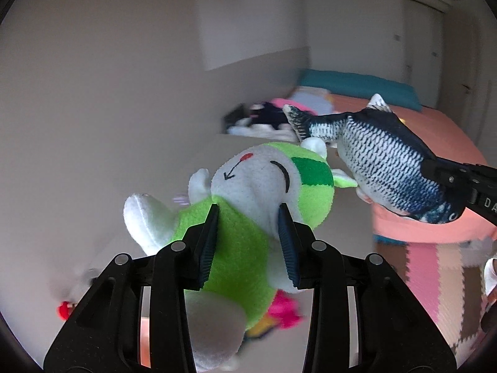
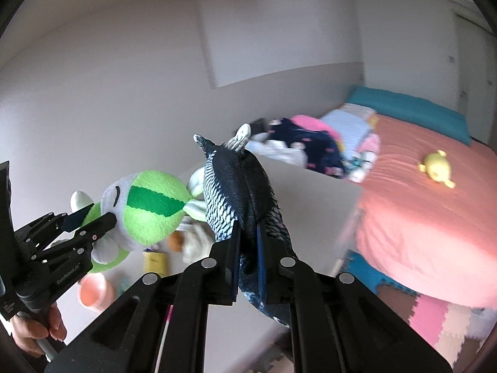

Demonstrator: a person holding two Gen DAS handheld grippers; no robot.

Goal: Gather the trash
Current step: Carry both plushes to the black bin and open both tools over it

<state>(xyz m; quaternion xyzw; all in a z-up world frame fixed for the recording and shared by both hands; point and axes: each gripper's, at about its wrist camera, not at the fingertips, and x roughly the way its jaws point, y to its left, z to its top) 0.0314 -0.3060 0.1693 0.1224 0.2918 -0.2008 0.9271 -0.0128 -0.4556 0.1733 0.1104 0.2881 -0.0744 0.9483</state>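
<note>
Pointing tail-first away: fish toy [image 2: 239,192]

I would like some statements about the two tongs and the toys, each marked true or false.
1. The left tongs are shut on the green plush toy. True.
2. The right tongs are empty. False: they are shut on the fish plush.
3. Both toys rest on the bed. False: both are held in the air, in front of the bed.
4. A small yellow toy lies on the bed's orange cover. True.
5. The pillow at the far end of the bed is red. False: it is teal.
</note>
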